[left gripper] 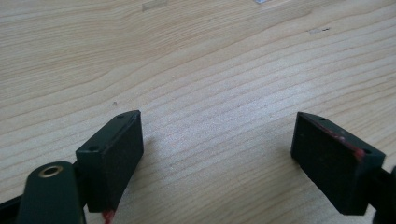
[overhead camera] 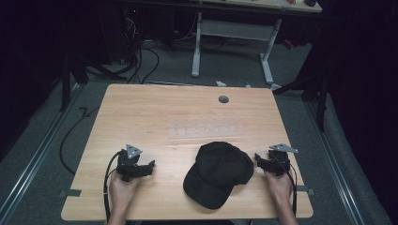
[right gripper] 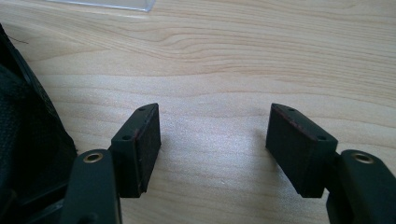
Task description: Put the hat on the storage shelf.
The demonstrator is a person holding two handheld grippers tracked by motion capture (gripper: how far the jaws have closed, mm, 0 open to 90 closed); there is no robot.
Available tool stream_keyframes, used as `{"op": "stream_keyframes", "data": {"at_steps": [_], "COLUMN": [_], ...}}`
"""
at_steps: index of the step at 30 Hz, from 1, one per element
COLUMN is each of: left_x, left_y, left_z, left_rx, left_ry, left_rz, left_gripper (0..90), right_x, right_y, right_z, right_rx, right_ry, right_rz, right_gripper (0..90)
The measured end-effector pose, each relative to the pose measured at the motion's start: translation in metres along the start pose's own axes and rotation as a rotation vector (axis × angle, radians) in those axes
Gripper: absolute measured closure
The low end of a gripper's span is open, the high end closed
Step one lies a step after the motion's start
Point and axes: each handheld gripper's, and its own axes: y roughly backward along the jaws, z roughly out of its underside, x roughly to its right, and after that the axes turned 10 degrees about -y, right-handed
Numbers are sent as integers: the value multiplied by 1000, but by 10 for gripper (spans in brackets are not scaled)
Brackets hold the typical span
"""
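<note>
Nearest | left gripper (overhead camera: 151, 165) and right gripper (overhead camera: 256, 157), one each, jaws spread, holding nothing | between them, one black fabric baseball cap (overhead camera: 218, 172) on the near right of the light wooden table (overhead camera: 141, 112), just beside the right gripper | likely light, floppy crown, stiffer brim: pinch brim edge | farther: one clear plastic sheet (overhead camera: 204, 126).

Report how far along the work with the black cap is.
Done: nothing that shows; the cap lies flat on the table between the two tools. In hand: nothing; the left tool and the right tool are both open with bare wood between the jaws, the right one just beside the cap. Left: likely grasping and handling the cap.
</note>
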Motion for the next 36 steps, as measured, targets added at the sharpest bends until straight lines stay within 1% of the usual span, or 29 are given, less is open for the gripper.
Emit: {"op": "stream_keyframes", "data": {"at_steps": [5, 6, 7, 8, 9, 11, 12, 13, 14, 15, 17, 18, 19, 20, 21, 23, 25, 26, 27, 28, 30, 33, 36], "left_x": [0, 0, 0, 0, 0, 0, 0, 0, 0, 0, 0, 0, 0, 0, 0, 0, 0, 0, 0, 0, 0, 0, 0], "left_y": [0, 0, 0, 0, 0, 0, 0, 0, 0, 0, 0, 0, 0, 0, 0, 0, 0, 0, 0, 0, 0, 0, 0], "left_z": [0, 0, 0, 0, 0, 0, 0, 0, 0, 0, 0, 0, 0, 0, 0, 0, 0, 0, 0, 0, 0, 0, -1], "left_rx": [0, -1, -1, -2, -1, -1, -1, -1, -1, 1, 1, 1, 1, 1, 2, 2, 2, 2, 1, 1, 1, 3, 8], "left_ry": [0, 1, 1, 2, 2, 2, 2, 2, 2, 1, 0, -1, -2, -2, 1, 2, 2, 1, -1, 0, 1, 4, 11], "left_rz": [0, 1, 1, 1, 1, 1, 1, 1, 1, 0, -1, -2, -3, -3, -3, -3, -3, -3, -3, -3, -3, -5, -12], "left_gripper": [173, 174, 174, 174, 174, 174, 175, 175, 175, 175, 175, 174, 175, 174, 174, 174, 174, 175, 175, 175, 178, 180, 199], "right_x": [0, 1, 1, 2, 3, 3, 3, 3, 2, 2, -1, -5, -6, -6, -11, -13, -17, -21, -21, -22, -27, -33, -42], "right_y": [1, 3, 3, 4, 10, 12, 20, 20, 22, 26, 32, 38, 39, 39, 45, 47, 54, 58, 58, 60, 63, 64, 63], "right_z": [0, 0, 0, 0, 0, 0, 0, 0, 0, 1, 1, 1, 1, 1, 0, -1, -4, -8, -8, -11, -15, -20, -26], "right_rx": [-5, -13, -13, -14, -2, 8, 34, 34, 40, 51, 63, 72, 72, 72, 77, 77, 98, 118, 118, 124, 125, 102, 78], "right_ry": [-1, -12, -12, -17, -30, -34, -48, -48, -48, -33, -21, -4, 10, 10, 17, 15, 29, 28, 28, 31, 30, 31, 53], "right_rz": [-1, -17, -17, -28, -55, -64, -109, -109, -119, -129, -145, -151, -148, -148, -166, -174, -195, -227, -227, -239, -264, -302, -335], "right_gripper": [371, 397, 397, 402, 421, 429, 433, 433, 433, 433, 433, 433, 433, 433, 436, 437, 439, 439, 439, 439, 438, 438, 433]}}
